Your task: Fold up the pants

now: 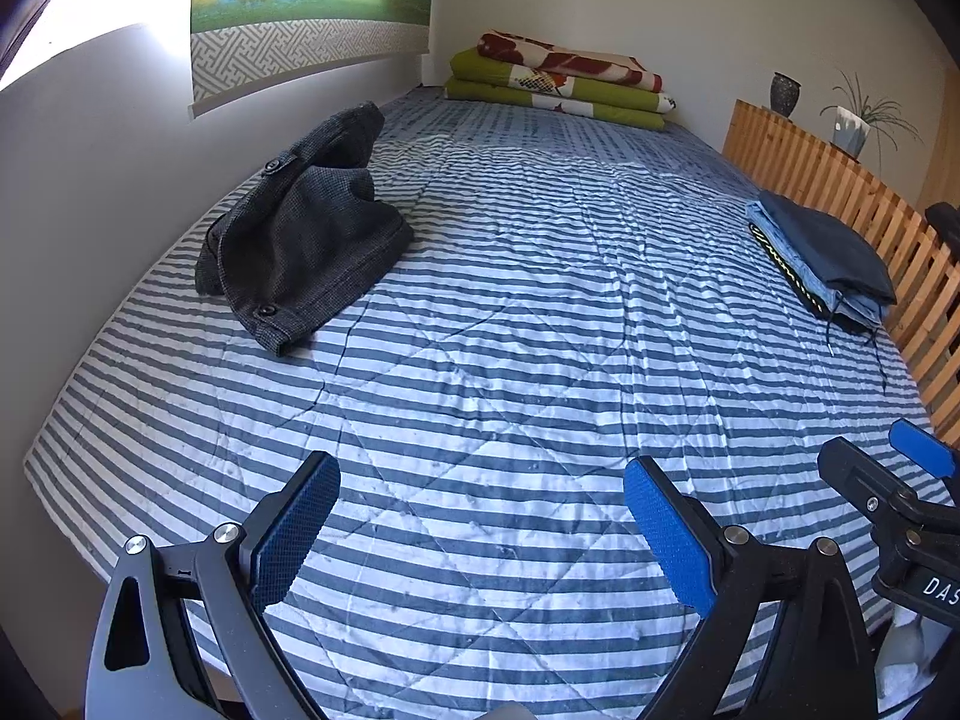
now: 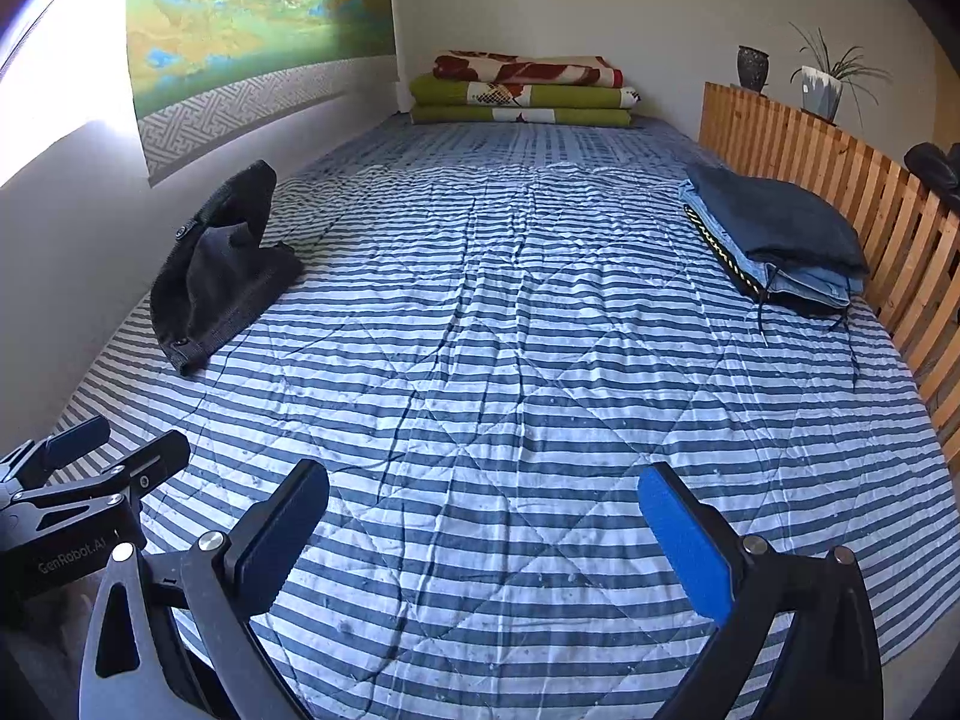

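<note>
Both our grippers hover wide open, empty.
Dark pants (image 1: 306, 228) lie crumpled on the striped quilt (image 1: 510, 312).

Left gripper (image 1: 480, 531) hangs over the striped quilt (image 1: 510, 312), fingers spread wide, nothing in them. Crumpled gray pants (image 1: 300, 234) sit by the wall, a folded blue stack (image 1: 822, 258) against the wooden railing (image 1: 840, 186).

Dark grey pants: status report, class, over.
Left gripper open, right gripper open, both empty. Dark grey pants crumpled by the wall, untouched. Striped quilt between is bare.
</note>
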The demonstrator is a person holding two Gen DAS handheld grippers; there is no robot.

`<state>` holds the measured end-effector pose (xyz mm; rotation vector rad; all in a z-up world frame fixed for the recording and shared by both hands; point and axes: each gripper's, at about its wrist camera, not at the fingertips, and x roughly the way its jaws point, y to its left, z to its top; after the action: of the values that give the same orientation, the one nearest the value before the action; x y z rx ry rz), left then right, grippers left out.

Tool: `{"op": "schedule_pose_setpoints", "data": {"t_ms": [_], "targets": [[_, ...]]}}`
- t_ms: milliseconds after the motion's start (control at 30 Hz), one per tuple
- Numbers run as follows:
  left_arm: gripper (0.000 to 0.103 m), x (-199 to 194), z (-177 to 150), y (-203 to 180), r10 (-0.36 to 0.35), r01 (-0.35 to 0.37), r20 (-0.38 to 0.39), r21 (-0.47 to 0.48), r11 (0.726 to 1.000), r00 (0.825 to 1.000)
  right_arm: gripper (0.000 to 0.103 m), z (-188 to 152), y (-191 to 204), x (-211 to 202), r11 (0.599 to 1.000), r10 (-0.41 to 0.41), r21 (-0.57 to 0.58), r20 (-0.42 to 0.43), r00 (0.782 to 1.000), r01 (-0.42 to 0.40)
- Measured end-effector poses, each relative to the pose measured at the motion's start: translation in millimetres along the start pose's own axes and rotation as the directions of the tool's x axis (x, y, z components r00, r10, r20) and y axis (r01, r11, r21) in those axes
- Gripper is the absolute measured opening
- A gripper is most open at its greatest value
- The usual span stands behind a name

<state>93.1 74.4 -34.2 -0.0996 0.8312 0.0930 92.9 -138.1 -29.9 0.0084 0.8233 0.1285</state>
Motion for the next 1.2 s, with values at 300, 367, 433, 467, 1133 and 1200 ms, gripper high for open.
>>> {"op": "schedule_pose_setpoints", "data": {"t_ms": [300,367,433,467,1133,1200], "targets": [[0.097,17.0,13.5,33.3,0.031,-0.031,0.012,-0.028,0.999,0.999,0.101,23.2,29.7,24.8,0.998,0.066,-0.017,-0.017,0.998,-0.066],[0.098,21.7,16.7,41.2,0.036,-0.035,0.020,-0.034,0.999,0.999,0.100,28.2,36.0,30.8,0.996,0.082,-0.016,-0.018,0.996,-0.083],[0.097,30.1,20.9,52.4,0.050,-0.048,0.035,-0.053,0.997,0.998,0.099,32.9,42.0,37.5,0.995,0.092,-0.022,-0.016,0.996,-0.092],[0.098,35.8,23.7,58.8,0.062,-0.060,0.037,-0.065,0.996,0.997,0.099,35.5,45.9,42.1,0.995,0.093,-0.027,-0.018,0.995,-0.094],[0.089,118.9,10.9,250.8,0.255,-0.260,-0.066,-0.384,0.886,0.965,0.085,116.3,206.5,171.5,0.940,0.309,-0.103,-0.155,0.938,-0.327],[0.089,116.4,7.1,260.0,0.261,-0.268,-0.072,-0.403,0.875,0.963,0.085,121.6,233.3,176.1,0.923,0.341,-0.130,-0.155,0.927,-0.362]]}}
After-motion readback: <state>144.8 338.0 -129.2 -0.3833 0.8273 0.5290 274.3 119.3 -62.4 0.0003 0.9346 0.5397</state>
